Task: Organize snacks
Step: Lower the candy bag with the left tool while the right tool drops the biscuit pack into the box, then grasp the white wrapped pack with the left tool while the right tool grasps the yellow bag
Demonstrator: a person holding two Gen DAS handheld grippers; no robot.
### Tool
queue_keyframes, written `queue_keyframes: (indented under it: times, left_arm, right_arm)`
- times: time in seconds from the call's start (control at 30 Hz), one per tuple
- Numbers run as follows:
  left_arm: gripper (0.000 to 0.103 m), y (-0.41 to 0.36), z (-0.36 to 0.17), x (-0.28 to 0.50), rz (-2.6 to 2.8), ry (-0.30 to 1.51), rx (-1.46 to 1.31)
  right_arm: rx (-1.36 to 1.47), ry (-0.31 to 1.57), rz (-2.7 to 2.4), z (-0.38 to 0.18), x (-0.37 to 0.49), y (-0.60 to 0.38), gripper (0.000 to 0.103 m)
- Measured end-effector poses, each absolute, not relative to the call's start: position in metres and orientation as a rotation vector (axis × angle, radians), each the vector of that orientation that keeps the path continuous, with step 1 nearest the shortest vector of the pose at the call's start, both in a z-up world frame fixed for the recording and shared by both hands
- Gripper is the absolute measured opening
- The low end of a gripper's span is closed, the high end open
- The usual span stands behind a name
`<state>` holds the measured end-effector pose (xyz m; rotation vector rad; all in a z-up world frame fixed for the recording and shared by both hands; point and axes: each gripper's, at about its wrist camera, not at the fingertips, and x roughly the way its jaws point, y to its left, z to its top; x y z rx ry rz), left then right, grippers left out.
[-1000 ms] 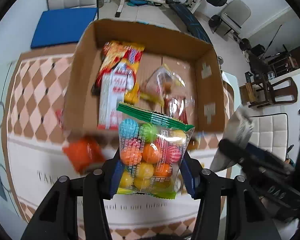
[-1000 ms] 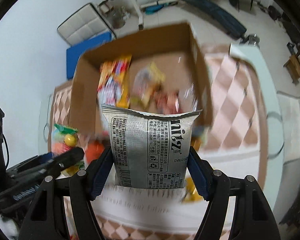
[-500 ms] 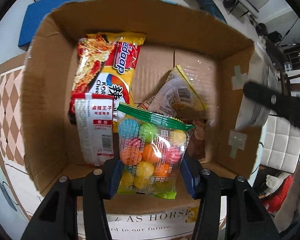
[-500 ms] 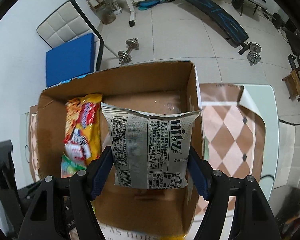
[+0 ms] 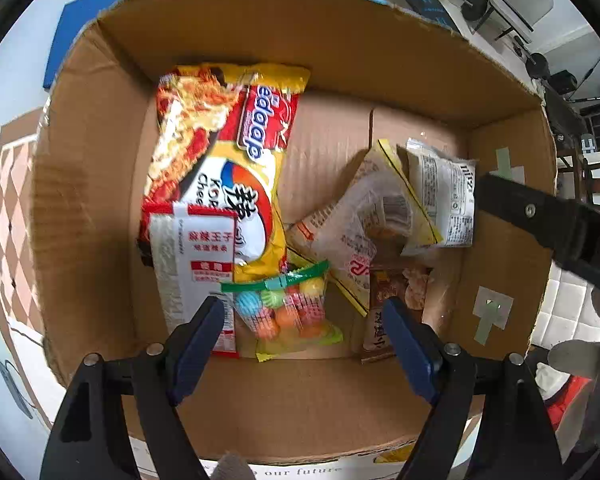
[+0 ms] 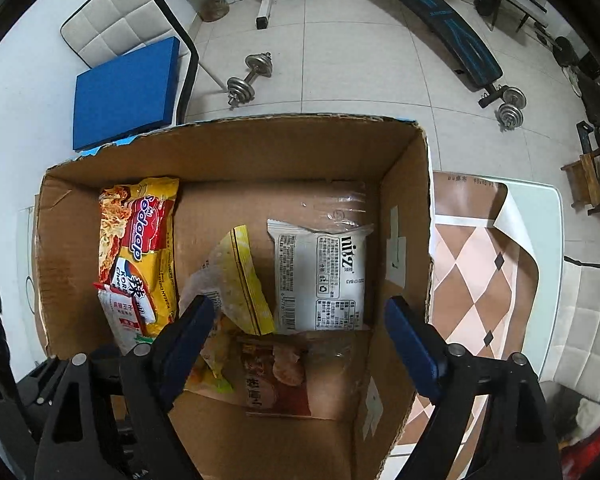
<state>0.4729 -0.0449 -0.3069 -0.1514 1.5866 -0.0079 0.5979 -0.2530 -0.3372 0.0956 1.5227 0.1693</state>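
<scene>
Both hand-held grippers point down into an open brown cardboard box (image 5: 100, 208), and both have just been opening their jaws. On the left gripper (image 5: 302, 340), the blue-padded fingers (image 5: 196, 336) stand wide apart; the clear bag of coloured candy balls with a green top strip (image 5: 290, 312) lies on the box floor between them, and neither pad touches it. That bag rests just beside a white and red packet with Chinese print (image 5: 194, 272), which lies over the near end of a large yellow and red instant-noodle packet (image 5: 228, 160) along the left side of the box.

On the right gripper (image 6: 296, 340), the jaws are likewise spread wide, with nothing pressed between the pads. A silver-grey snack packet with black print (image 6: 320, 280) lies flat on the box floor near the right wall, beyond the fingertips and free of them. Just left of it sits a crumpled clear and yellow wrapper (image 6: 236, 280), and in front of both lies a brown packet with a food picture (image 6: 276, 376), partly under the wrapper. In the left wrist view, one black finger of the right gripper crosses the box's right wall beside the silver packet.

The box stands on a table covered with a brown and pink diamond-patterned cloth (image 6: 480, 280).
</scene>
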Motion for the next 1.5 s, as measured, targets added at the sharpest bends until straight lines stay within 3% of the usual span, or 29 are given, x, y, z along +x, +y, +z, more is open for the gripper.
queue_keyframes:
  times: [0.37, 0.4, 0.47, 0.77, 0.93, 1.1, 1.5]
  left_arm:
    - [0.081, -0.027, -0.252, 0.461, 0.022, 1.411, -0.142]
    - [0.090, -0.025, -0.246, 0.458, 0.019, 1.390, -0.138]
    - [0.096, -0.022, -0.237, 0.452, 0.021, 1.364, -0.129]
    - [0.096, -0.002, -0.209, 0.384, 0.023, 1.257, -0.090]
    - [0.096, 0.001, -0.227, 0.324, 0.015, 1.286, 0.043]
    - [0.096, 0.002, -0.283, 0.278, -0.008, 1.413, 0.194]
    - [0.096, -0.030, -0.381, 0.262, -0.205, 1.530, 0.636]
  right_arm:
    - [0.126, 1.457, 0.153, -0.300, 0.565, -0.262, 0.091]
    - [0.128, 1.446, 0.152, -0.295, 0.559, -0.263, 0.092]
    - [0.133, 1.418, 0.150, -0.284, 0.542, -0.264, 0.094]
    - [0.181, 1.346, 0.162, -0.251, 0.452, -0.263, 0.096]
    - [0.225, 1.413, 0.136, -0.273, 0.394, -0.271, 0.096]
    - [0.275, 1.529, 0.080, -0.324, 0.349, -0.286, 0.096]
    - [0.247, 1.676, 0.002, -0.397, 0.322, -0.297, 0.096]
